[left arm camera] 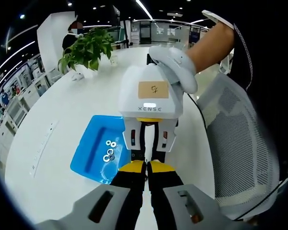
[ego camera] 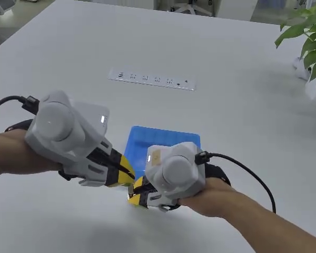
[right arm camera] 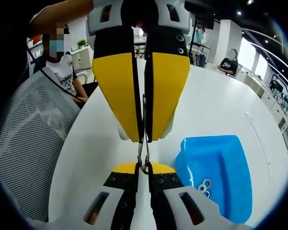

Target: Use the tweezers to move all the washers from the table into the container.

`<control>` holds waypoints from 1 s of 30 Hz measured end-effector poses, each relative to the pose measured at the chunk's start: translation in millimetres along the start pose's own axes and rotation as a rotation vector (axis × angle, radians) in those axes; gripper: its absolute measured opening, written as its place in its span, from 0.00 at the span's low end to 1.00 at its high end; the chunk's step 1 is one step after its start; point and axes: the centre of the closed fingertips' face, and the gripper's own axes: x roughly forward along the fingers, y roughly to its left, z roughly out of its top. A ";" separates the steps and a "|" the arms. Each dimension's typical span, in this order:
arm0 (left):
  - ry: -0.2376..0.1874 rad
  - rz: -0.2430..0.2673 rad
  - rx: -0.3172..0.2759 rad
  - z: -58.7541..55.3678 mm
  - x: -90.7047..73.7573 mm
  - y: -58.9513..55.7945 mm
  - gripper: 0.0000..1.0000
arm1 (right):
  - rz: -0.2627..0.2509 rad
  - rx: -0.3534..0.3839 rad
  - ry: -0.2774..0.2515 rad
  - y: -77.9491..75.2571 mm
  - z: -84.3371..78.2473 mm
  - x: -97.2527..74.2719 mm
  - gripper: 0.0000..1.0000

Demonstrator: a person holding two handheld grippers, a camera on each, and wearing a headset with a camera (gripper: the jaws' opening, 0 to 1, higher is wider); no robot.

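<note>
The right gripper (right arm camera: 143,170) and left gripper (right arm camera: 144,136) meet tip to tip, both with jaws pressed together on the thin tweezers (right arm camera: 143,151). Just behind them, several washers (left arm camera: 109,151) lie inside the blue container (left arm camera: 89,158). Farther on the white table (ego camera: 226,58) is a power strip (ego camera: 151,80).
</note>
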 end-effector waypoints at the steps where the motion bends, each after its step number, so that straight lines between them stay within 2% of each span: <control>1: -0.001 0.001 0.001 0.9 -0.8 -0.2 0.06 | -0.001 -0.003 0.000 0.1 0.9 -0.9 0.10; 15: -0.016 0.038 0.037 25.1 -21.0 -2.7 0.06 | -0.033 -0.023 -0.025 -0.7 22.7 -23.1 0.10; 17: -0.022 0.041 0.043 29.5 -23.5 -2.8 0.06 | -0.032 -0.006 -0.042 -1.1 26.4 -26.3 0.10; 30: -0.044 0.052 0.089 55.1 -29.6 7.4 0.06 | -0.088 -0.027 -0.039 -16.4 33.3 -51.3 0.10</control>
